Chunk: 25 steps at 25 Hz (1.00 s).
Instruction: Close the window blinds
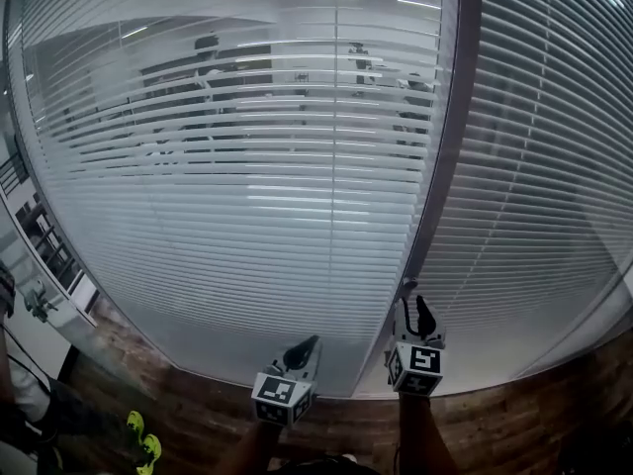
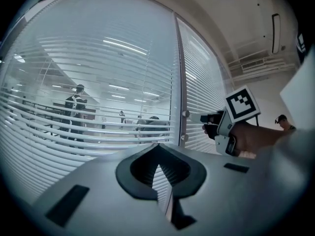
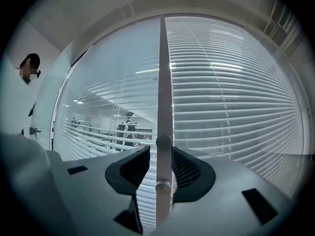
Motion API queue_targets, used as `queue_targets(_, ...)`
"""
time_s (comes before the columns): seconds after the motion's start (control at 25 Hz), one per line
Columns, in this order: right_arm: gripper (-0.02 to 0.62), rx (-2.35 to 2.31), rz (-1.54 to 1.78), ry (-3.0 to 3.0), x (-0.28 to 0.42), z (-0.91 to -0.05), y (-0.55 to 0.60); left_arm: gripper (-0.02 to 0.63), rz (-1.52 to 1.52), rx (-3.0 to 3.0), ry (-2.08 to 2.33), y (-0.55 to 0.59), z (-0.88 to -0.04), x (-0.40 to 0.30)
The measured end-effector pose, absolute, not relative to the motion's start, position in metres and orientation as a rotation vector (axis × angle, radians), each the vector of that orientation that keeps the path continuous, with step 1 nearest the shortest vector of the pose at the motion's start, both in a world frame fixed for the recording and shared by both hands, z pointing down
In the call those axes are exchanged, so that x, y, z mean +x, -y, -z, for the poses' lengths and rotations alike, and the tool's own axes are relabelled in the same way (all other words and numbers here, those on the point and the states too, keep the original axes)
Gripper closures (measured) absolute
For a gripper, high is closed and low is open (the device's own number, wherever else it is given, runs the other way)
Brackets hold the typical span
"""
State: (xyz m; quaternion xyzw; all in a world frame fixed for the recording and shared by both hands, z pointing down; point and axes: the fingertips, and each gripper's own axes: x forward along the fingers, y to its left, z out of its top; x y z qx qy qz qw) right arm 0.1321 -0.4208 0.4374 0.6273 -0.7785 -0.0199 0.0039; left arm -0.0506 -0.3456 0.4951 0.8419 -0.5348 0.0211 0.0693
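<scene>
Gripping the upper knob (image 3: 164, 142) on the grey frame post (image 1: 447, 166), the right hand-held gripper (image 1: 416, 317) has its jaws drawn narrow, one dark pad on each side of the knob and apparently touching it. A lower knob (image 3: 163, 186) sits on the same post just beneath. The window blinds (image 1: 247, 206) hang across the glass on both sides of that post, straight ahead of the person, and fill most of the head view. Left of the post the slats lie tilted open, so a room with ceiling lights and a standing person (image 2: 75, 104) shows between them. Right of the post the slats look closer together and little shows through. The left hand-held gripper (image 2: 157, 150) is held to the left of the right one, near it but apart, its jaws brought together at the tips with nothing between them. A wooden floor (image 1: 495, 428) runs along the foot of the glass
</scene>
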Motion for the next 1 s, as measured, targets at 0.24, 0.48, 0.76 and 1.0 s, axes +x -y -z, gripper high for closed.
queue_targets(0.24,0.477,1.974,0.085,2.426,0.135,-0.427,0.438,0.606,-0.06,2.534,1.606,0.35,-0.499,-0.046)
queue_targets(0.48,0.477,1.973,0.044,2.454,0.136,-0.428,0.442,0.606,-0.064,2.528,1.6,0.354,-0.51,-0.048)
queue_targets(0.76,0.471,2.0,0.009,2.47,0.134,-0.428,0.448,0.606,-0.049,2.527,1.616,0.355,-0.498,-0.052)
queue_targets(1.0,0.472,2.026,0.017,2.469,0.136,-0.428,0.448,0.606,-0.062,2.536,1.597,0.351,-0.504,-0.052)
